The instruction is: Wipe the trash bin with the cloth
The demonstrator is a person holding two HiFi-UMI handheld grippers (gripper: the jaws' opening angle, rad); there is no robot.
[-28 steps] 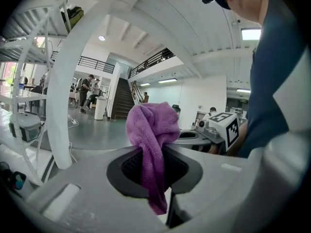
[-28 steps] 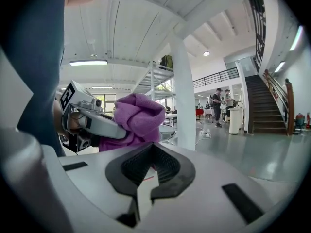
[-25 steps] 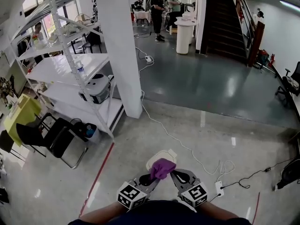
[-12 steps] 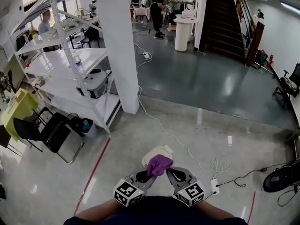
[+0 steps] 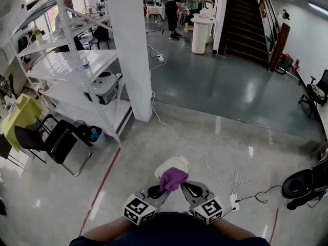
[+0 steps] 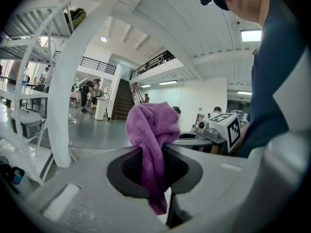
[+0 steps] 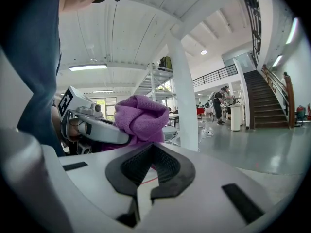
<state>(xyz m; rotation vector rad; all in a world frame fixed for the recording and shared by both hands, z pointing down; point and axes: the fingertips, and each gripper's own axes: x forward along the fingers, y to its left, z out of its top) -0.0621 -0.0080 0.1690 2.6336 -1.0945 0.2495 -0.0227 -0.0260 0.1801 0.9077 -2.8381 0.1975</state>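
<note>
A purple cloth (image 5: 173, 179) hangs bunched from my left gripper (image 5: 163, 190), which is shut on it; in the left gripper view the cloth (image 6: 153, 144) runs down between the pads. My right gripper (image 5: 187, 189) is beside it, shut with nothing between its jaws. From the right gripper (image 7: 149, 173) view, the cloth (image 7: 141, 119) shows just beyond the jaws at the left. A cream-white trash bin (image 5: 168, 164) stands on the floor right ahead of both grippers, its near side hidden by the cloth.
A white pillar (image 5: 130, 50) and a white shelf rack (image 5: 72, 70) stand ahead left, with black chairs (image 5: 54, 146) by them. A white cable (image 5: 190, 148) and a power strip (image 5: 231, 203) lie to the right. A red floor line (image 5: 102, 188) runs left. A black wheeled object (image 5: 302, 184) sits far right.
The view has shifted forward a little; both grippers and the cloth keep the same pose. A black wheeled object has come into view at the right edge.
</note>
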